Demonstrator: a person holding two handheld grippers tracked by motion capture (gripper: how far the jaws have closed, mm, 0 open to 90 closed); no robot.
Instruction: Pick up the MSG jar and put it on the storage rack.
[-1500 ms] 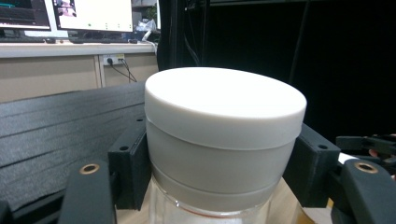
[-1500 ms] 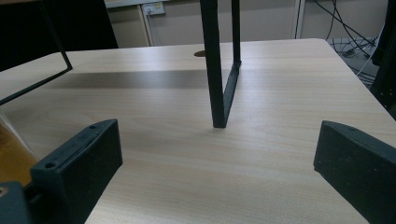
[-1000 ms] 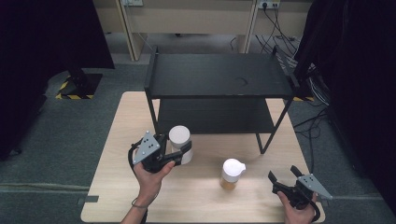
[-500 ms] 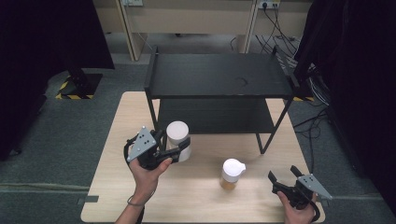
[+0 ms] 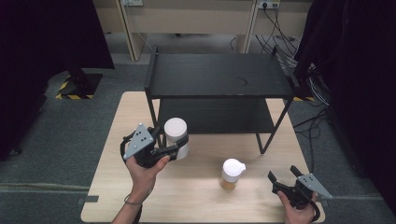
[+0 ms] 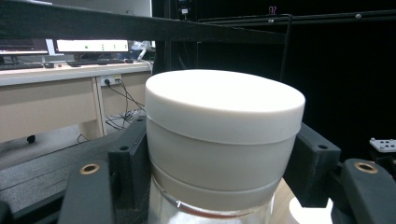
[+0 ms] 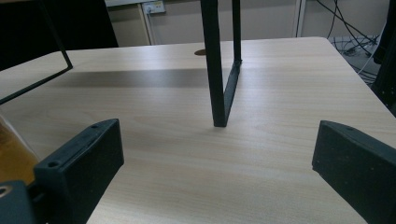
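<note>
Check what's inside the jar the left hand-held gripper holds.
The jar sits clamped in the left hand-held gripper. Its white lid is on, covering the contents; the glass below shows too little to tell.

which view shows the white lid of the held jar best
The left gripper view: the lid is close up and sharp, its rim and the seam beneath plain, a black jaw on each side. The high view shows the lid small, as a pale disc from above. The right gripper view looks over bare table.

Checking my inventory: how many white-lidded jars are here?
2. One jar is clamped in the left gripper before the shelf; the other stands on the table. None seems hidden.
</note>
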